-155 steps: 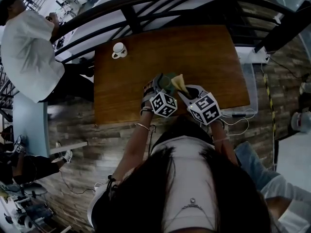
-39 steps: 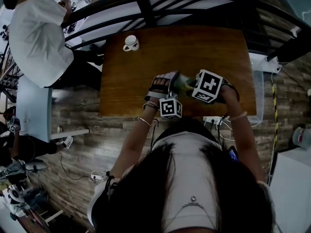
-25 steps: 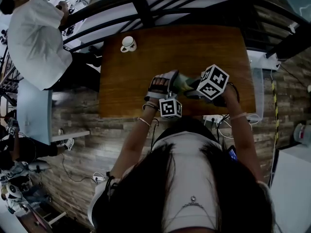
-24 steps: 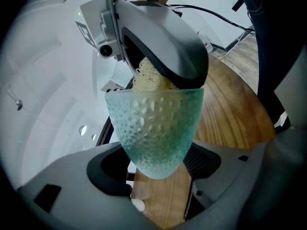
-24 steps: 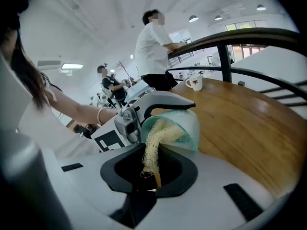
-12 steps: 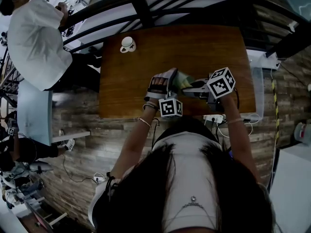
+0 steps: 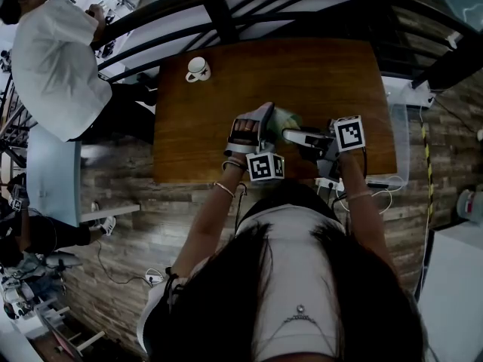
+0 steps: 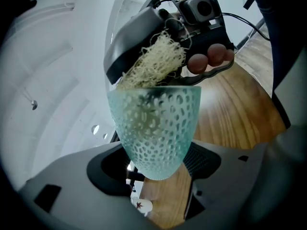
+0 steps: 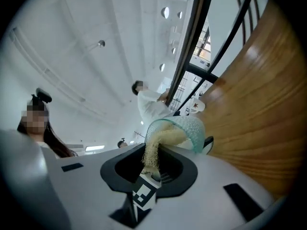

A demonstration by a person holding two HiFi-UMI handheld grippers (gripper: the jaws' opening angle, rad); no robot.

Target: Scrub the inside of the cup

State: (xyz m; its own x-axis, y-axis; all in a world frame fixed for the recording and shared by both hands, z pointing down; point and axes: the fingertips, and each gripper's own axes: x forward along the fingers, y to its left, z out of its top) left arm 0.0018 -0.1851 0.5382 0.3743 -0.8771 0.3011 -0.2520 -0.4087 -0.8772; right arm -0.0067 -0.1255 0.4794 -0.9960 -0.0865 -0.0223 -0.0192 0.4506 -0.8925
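- Since a second ago the right gripper [image 7: 298, 136] has rolled, so its marker cube now faces the head camera squarely and sits farther right. The left gripper [image 7: 266, 130] and its load have barely shifted.
- At far left, a bystander in a white top [image 7: 53, 66] stands beyond the brown wooden table [image 7: 324, 74], with the head cut off by the corner of the head view.
- Near the table's far left corner stands a small white ceramic mug [image 7: 198, 69], upright and well apart from both grippers. Whether it holds anything cannot be told.
- The left gripper's jaws are clamped on the lower part of a pale green, dimpled glass cup [image 8: 156, 128]. It is held above the table's near edge, with its mouth turned towards the right gripper.
- Inside the glass cup sits the tip of a straw-coloured fibrous scrubber [image 8: 153, 63]. Most of it bunches above the rim, and the dimpled wall blurs how deep it reaches.
- The right gripper's jaws are clenched on the other end of the fibrous scrubber.
- Counted: two drinking vessels, one scrubber, two grippers.
- In the head view the glass cup is largely covered by the two grippers, with only a green patch showing between them.
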